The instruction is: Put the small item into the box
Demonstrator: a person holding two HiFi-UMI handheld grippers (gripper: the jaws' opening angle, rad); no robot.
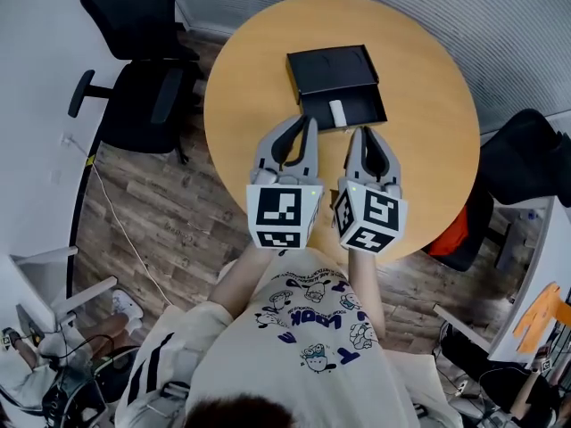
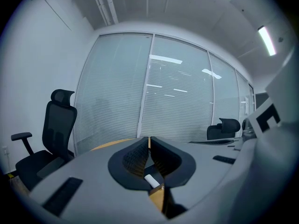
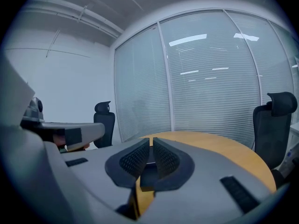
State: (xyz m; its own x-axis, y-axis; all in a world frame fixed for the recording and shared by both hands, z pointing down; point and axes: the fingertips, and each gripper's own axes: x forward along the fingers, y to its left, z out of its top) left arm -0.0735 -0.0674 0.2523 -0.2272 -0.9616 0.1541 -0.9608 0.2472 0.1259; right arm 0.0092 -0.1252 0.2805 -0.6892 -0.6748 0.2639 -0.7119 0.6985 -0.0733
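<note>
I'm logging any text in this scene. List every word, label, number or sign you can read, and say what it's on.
"LOOK" (probably; it is upside down in the head view and blurred): blue print on the person's shirt.
Marker cubes: black-and-white square patterns, no letters or numbers.
Black box: no readable print.
Nothing readable in either gripper view.

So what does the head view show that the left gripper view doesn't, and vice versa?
Head view only: the black box, open, with the small white item lying inside it, and the person's printed shirt. Left gripper view only: the ceiling lights. Both: the left gripper with its jaws together, the white item, the round table and the black chair.
</note>
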